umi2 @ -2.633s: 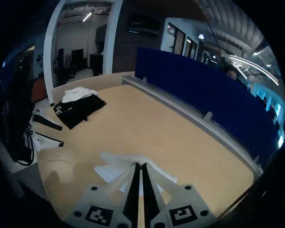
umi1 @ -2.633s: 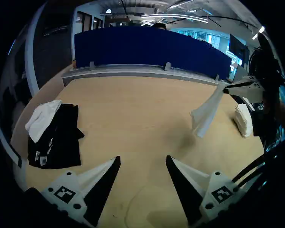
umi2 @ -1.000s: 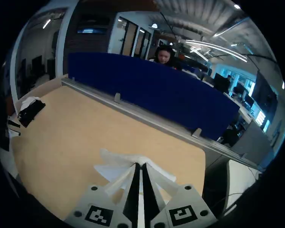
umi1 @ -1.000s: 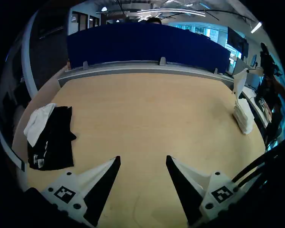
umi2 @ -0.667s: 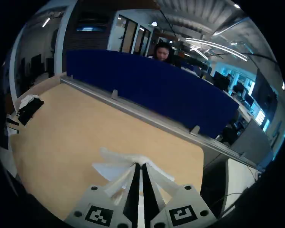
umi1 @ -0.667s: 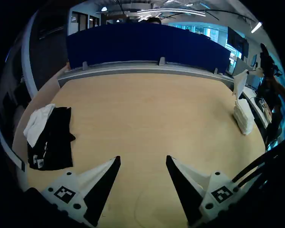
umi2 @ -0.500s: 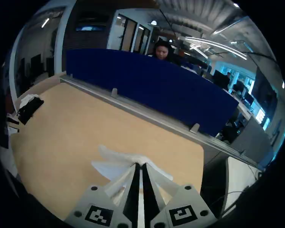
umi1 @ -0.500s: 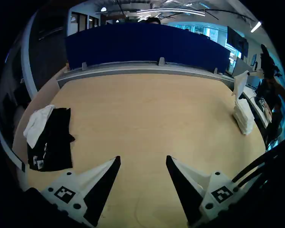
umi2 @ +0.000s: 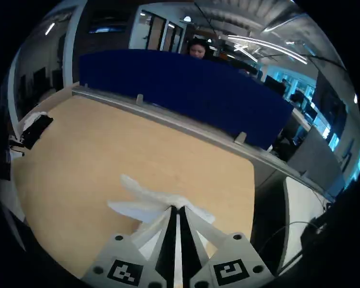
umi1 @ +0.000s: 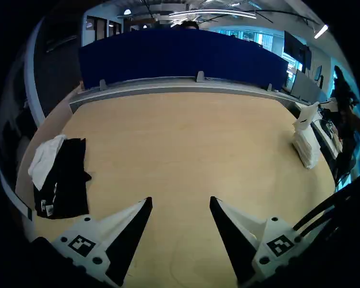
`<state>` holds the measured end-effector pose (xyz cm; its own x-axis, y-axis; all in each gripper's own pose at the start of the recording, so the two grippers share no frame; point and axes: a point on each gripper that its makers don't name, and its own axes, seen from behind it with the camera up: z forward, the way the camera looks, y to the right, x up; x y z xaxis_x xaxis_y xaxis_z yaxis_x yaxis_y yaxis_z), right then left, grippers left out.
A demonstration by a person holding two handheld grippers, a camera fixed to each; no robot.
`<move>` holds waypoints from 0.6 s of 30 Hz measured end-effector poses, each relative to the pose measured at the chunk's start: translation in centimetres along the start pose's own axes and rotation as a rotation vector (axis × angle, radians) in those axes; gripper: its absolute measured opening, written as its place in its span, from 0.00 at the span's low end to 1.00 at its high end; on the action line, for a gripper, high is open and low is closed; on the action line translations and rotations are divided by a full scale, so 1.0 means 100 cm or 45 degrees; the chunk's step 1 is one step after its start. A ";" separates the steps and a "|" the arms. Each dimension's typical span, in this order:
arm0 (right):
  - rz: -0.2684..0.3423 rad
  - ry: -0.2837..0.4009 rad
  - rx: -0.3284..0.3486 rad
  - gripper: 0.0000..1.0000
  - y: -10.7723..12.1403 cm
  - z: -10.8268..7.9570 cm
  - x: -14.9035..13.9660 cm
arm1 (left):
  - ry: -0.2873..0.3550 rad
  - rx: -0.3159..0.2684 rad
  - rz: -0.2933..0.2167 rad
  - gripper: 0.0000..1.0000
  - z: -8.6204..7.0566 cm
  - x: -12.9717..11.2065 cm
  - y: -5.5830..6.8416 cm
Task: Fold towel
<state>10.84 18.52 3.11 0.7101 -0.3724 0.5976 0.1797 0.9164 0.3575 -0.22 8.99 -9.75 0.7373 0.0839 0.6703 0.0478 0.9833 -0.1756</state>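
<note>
Pinching a white towel (umi2: 146, 199), the right tongs (umi2: 178, 209) hold it bunched and creased above a folded stack (umi1: 307, 151) at the worktop (umi1: 180, 139) edge; left tongs (umi1: 180, 200) gape wide, gripping nothing.

A dark blue fabric divider panel (umi1: 180, 55) bounds the pale wooden tabletop (umi1: 180, 139) at twelve o'clock, a person's head (umi2: 198, 48) above it; crumpled black cloth (umi1: 67, 185) lies at nine o'clock.

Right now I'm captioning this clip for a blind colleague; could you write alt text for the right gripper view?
The right gripper, shut, pinches a bunched white towel above a light wooden table. A blue divider lines the far edge; a black-and-white cloth pile lies far left.
</note>
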 end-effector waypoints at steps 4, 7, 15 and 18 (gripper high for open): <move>0.038 -0.033 -0.017 0.04 0.002 -0.005 -0.027 | -0.002 -0.005 0.009 0.89 0.000 0.000 0.002; 0.069 -0.055 -0.032 0.04 0.003 -0.008 -0.045 | -0.005 -0.007 0.017 0.89 -0.001 0.000 0.003; 0.131 -0.106 -0.078 0.04 0.011 -0.010 -0.080 | -0.010 -0.011 0.036 0.89 -0.002 -0.001 0.006; 0.152 -0.125 -0.093 0.04 0.013 -0.010 -0.091 | -0.010 -0.012 0.038 0.88 -0.004 0.000 0.006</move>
<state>5.26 23.23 -2.54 0.6602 -0.2693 0.7011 0.1494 0.9619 0.2288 0.04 9.56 -10.15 0.7334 0.1145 0.6701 0.0320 0.9788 -0.2022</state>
